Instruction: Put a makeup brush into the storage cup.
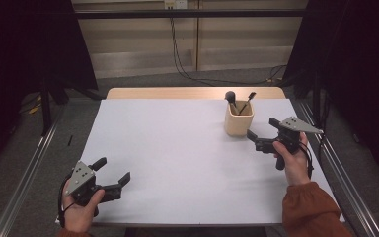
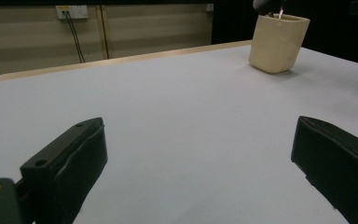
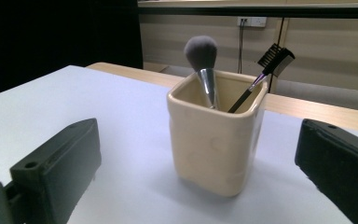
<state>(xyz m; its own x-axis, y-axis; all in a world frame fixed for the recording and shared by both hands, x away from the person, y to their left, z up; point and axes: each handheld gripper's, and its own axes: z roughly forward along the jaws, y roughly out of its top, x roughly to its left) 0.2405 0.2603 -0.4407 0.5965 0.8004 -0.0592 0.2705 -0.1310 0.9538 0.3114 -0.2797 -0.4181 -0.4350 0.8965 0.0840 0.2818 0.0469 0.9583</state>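
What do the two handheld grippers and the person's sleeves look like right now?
Both the left gripper and the right gripper are black, each with two blocky jaws with screw holes, a grey three-cornered plate dotted with small holes on top, and a black cable looping by the hand. The right forearm wears a rust-orange sleeve.

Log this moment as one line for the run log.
left tool: open, near left table corner, empty | right tool: open, beside cup, facing it, empty | cup: upright, holds powder brush and comb brush
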